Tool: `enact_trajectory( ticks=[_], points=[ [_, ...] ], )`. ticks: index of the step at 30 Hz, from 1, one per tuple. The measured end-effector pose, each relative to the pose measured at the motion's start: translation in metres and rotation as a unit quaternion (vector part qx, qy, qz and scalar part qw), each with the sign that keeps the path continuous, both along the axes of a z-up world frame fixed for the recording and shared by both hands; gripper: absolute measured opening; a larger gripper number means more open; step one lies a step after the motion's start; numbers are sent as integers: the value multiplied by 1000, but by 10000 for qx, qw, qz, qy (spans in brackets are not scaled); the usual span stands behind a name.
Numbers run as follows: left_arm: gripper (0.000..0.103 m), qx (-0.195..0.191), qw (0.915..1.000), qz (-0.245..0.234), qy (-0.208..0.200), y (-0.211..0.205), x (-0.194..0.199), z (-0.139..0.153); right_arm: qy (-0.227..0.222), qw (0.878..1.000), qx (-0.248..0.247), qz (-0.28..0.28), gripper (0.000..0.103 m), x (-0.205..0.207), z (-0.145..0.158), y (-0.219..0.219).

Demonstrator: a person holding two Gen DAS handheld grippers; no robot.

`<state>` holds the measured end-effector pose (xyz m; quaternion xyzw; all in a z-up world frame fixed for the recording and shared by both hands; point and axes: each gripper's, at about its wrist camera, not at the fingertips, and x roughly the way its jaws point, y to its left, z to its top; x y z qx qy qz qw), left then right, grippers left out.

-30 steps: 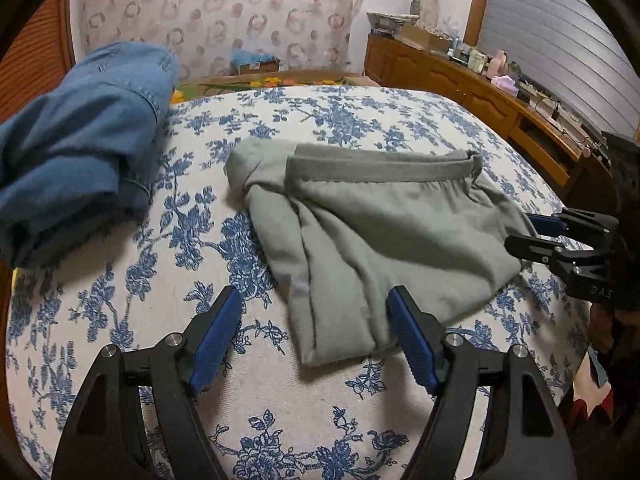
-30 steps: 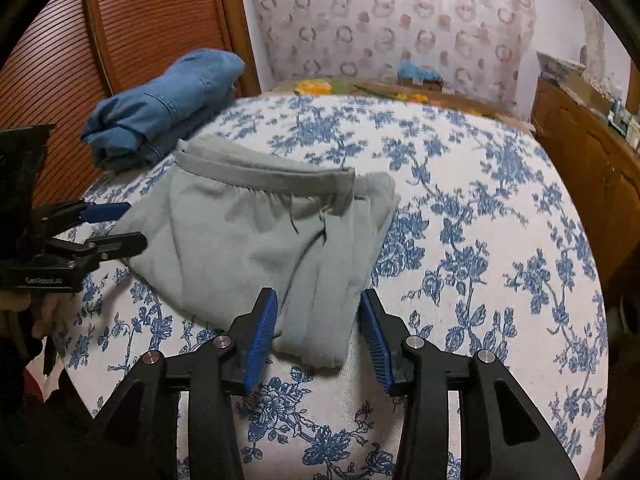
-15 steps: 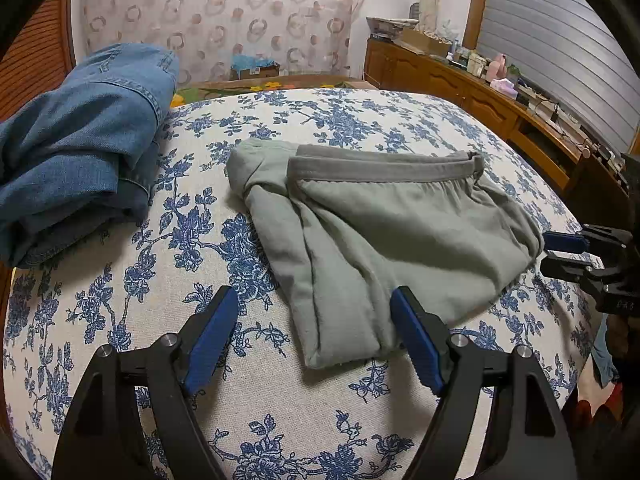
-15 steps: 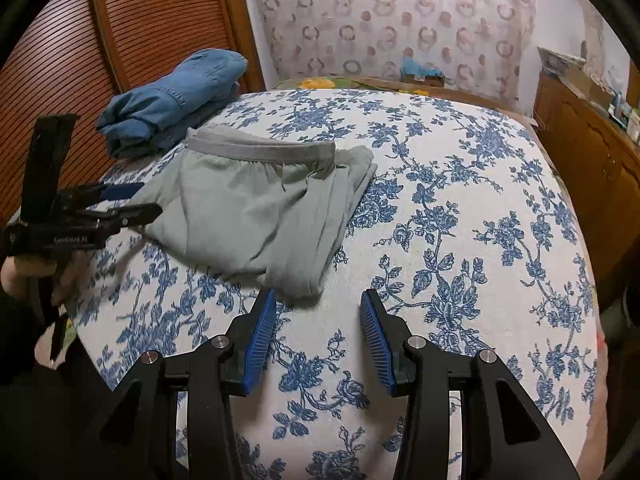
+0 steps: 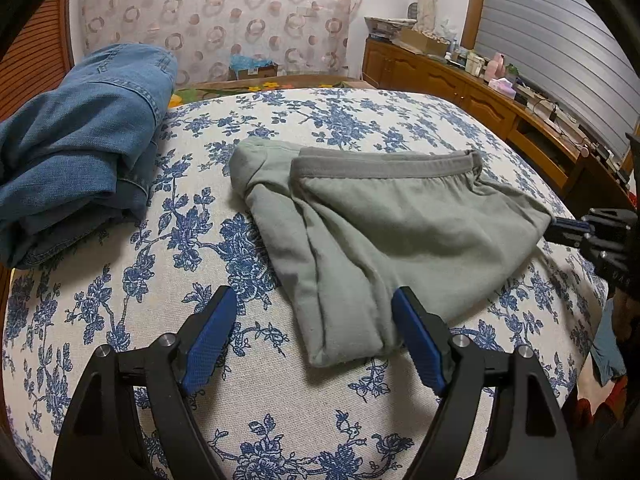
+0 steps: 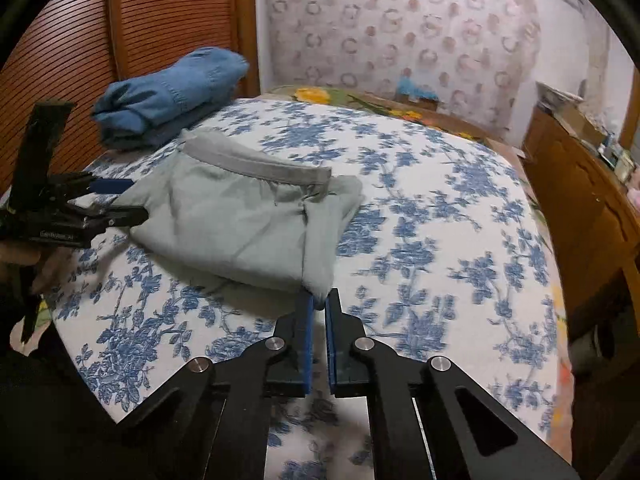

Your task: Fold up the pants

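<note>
The only lettering is white print on the left gripper [image 6: 114, 200] body, too blurred to read.

Left gripper [image 5: 314, 334]: black moulded arms with triangular cut-outs, silver round screw heads at the pivots, and blue textured pads on the inner faces of the fingers [image 5: 210, 340]. Right gripper [image 6: 319, 304]: identical build. Small white lettering marks the side of the left gripper body.

2 wrist views face downward, sharing pants [image 5: 400, 232].
</note>
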<state>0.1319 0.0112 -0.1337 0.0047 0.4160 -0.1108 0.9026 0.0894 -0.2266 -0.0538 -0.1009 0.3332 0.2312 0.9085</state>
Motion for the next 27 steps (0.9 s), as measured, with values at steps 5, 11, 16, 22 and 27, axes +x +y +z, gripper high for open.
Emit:
enact_trajectory(
  ticks=[5,11,16,22,27],
  points=[
    [81,12,10000,5,-5,0,0,0,162,9999,-20,27,5,3,-8,2],
    [81,23,10000,10,-12,-1,0,1,222,9996,196,-36,13,2,-2,-5],
    [81,17,10000,16,-14,0,0,0,158,9995,254,-54,17,-3,6,-6],
    [81,17,10000,19,-16,0,-1,0,127,9992,351,-128,37,6,8,5],
    [81,18,10000,17,-17,0,-1,0,288,9993,236,-83,39,24,-2,24]
  ],
)
